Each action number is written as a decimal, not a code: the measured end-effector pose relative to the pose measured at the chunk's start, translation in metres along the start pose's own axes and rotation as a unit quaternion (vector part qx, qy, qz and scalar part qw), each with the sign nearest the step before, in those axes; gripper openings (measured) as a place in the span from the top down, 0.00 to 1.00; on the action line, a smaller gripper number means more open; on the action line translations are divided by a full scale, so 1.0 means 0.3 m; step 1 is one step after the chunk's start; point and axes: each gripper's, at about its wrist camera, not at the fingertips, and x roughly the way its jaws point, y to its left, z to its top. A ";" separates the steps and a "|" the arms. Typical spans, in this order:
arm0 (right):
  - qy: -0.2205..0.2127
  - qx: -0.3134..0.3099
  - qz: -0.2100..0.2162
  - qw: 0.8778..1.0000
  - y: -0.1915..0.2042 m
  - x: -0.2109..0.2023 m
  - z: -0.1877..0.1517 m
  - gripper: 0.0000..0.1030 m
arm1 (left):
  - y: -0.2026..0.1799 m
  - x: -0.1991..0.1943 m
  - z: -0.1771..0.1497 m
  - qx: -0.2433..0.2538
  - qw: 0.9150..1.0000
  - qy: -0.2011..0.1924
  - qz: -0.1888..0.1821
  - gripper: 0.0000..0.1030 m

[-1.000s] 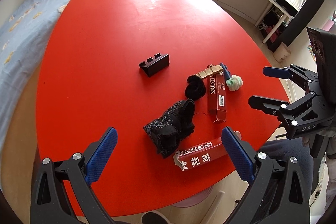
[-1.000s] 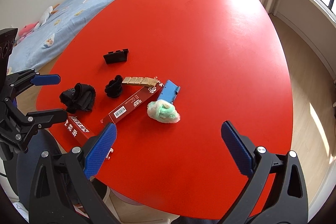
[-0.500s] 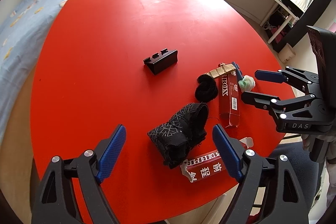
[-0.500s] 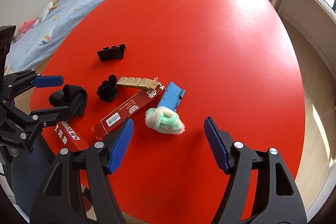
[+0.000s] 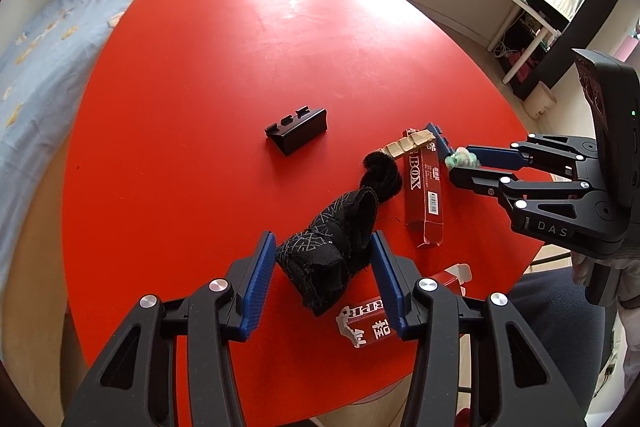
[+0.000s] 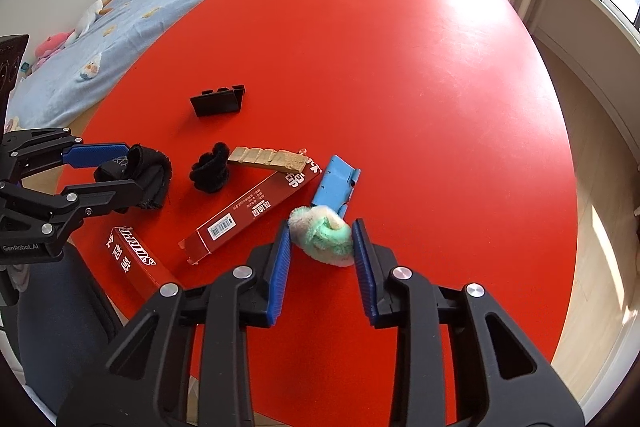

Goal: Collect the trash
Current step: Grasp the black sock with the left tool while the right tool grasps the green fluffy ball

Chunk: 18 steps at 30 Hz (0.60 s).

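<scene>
On the red table (image 5: 240,47) my left gripper (image 5: 322,245) has its jaws closing, and both blue pads touch a crumpled black patterned cloth (image 5: 332,251) lying between them. My right gripper (image 6: 322,227) is closing too, its pads against the sides of a fluffy green-and-white ball (image 6: 322,245). In the right wrist view the left gripper (image 6: 114,167) is at the far left with the black cloth (image 6: 150,175) in it. In the left wrist view the right gripper (image 5: 460,165) is at the right, with the ball (image 5: 462,159) at its tips.
Between the grippers lie a long red carton (image 6: 248,215), a small black wad (image 6: 210,171), a beige strip (image 6: 268,158) and a blue plastic piece (image 6: 336,183). A second red carton (image 5: 372,319) sits at the near edge. A black bracket (image 5: 298,131) stands farther in. A bed (image 5: 40,47) flanks the table.
Both grippers have narrowed from wide open. The left one now has its pads on the black cloth, and the right one on the fluffy ball. The objects have not shifted.
</scene>
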 end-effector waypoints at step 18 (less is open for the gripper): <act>-0.035 0.014 0.008 0.999 0.047 -0.168 -0.064 0.71 | -0.026 -0.146 -0.052 0.013 0.999 -0.040 0.004 0.55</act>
